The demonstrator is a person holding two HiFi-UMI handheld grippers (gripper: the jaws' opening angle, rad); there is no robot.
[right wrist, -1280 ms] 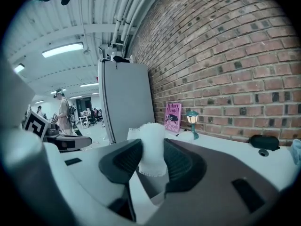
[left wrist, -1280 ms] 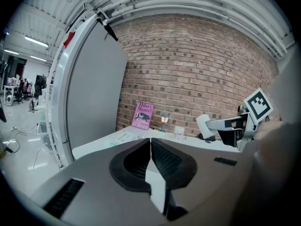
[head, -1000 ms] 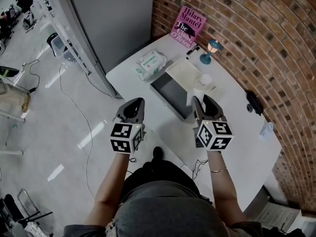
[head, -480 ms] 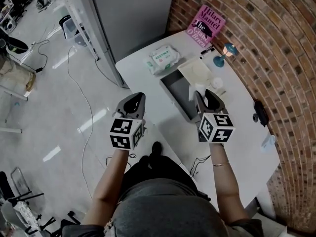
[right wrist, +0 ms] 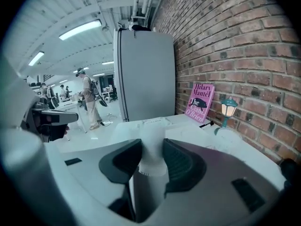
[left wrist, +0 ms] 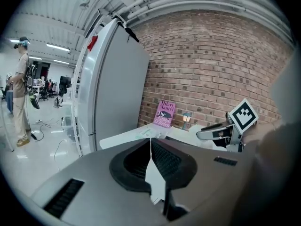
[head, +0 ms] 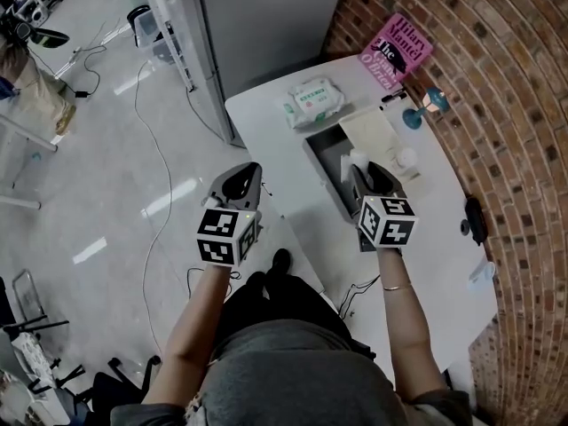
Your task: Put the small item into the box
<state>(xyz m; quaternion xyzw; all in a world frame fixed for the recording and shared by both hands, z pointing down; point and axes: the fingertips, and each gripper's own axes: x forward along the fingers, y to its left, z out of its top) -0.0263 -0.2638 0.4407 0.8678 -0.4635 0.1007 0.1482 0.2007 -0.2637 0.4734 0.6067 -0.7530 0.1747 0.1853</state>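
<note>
left gripper [head: 241, 177]: held out over the floor, just off the table's near-left edge; fingers pressed together at the tips, nothing between them
right gripper [head: 362, 174]: held over the table at the near-right side of the box; fingers narrowed onto the small item, one pad on each flank
small item [right wrist: 153, 157]: white, rounded, cylinder-like; upright in the right gripper's grasp, its top rising above the pads; from the head view it shows over the right edge of the box; whether it is above the rim or already below it cannot be told
box [head: 325, 152]: shallow, open, dark grey inside; lies near the middle of the table
lid [head: 373, 131]: pale, flat; adjoins the far-right side of the box
table [head: 266, 136]: white top, its far end against the brick wall
wipes pack [head: 312, 101]: white and green, flat on the table beyond the box, apart from it
book [head: 397, 50]: pink cover, at the far end of the table against the brick wall
lamp [head: 424, 106]: small teal lantern, lit, standing just past the lid, near the book
jar [head: 405, 158]: white, just right of the lid
black object [head: 475, 217]: on the table close to the wall, well apart from the box; its kind cannot be told
brick wall [head: 497, 105]: red-brown, running along the table's right side
cabinet [head: 266, 16]: tall, grey, beyond the table's far-left end
bystander [right wrist: 88, 100]: standing on the open floor, well behind the table
</note>
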